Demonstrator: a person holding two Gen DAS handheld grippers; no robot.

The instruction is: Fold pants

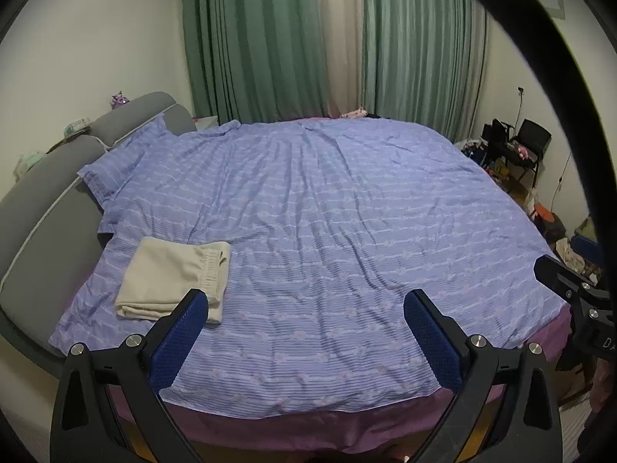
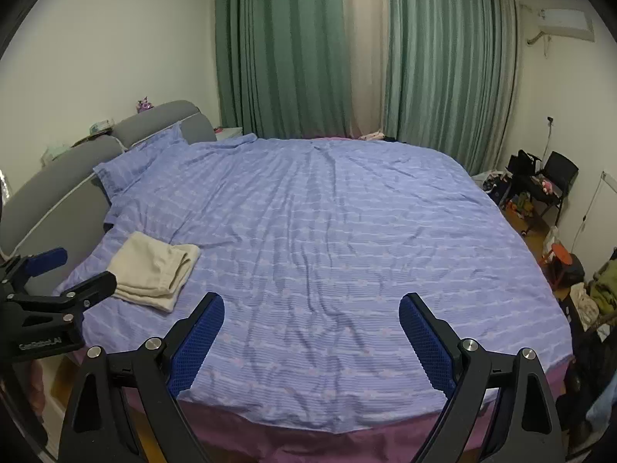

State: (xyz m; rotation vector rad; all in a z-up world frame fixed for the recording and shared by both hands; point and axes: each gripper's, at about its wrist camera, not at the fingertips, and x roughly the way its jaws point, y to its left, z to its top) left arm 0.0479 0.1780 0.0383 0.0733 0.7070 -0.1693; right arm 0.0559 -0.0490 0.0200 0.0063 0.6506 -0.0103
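The cream pants (image 1: 173, 277) lie folded into a compact rectangle on the left side of the blue striped duvet (image 1: 327, 212), near the headboard, elastic waistband facing right. My left gripper (image 1: 306, 305) hovers open above the bed's front part, its left finger just overlapping the pants' near corner in view. In the right wrist view the pants (image 2: 154, 270) sit to the left, and my right gripper (image 2: 312, 305) is open over bare duvet (image 2: 327, 231), holding nothing. The left gripper (image 2: 77, 270) shows there beside the pants, open.
A grey padded headboard (image 1: 42, 223) runs along the left, with a matching pillow (image 1: 123, 158) against it. Green curtains (image 1: 254, 38) hang behind the bed. A black chair (image 2: 555, 181) and floor clutter (image 2: 578, 277) fill the right side. A purple sheet (image 1: 289, 424) edges the bed's front.
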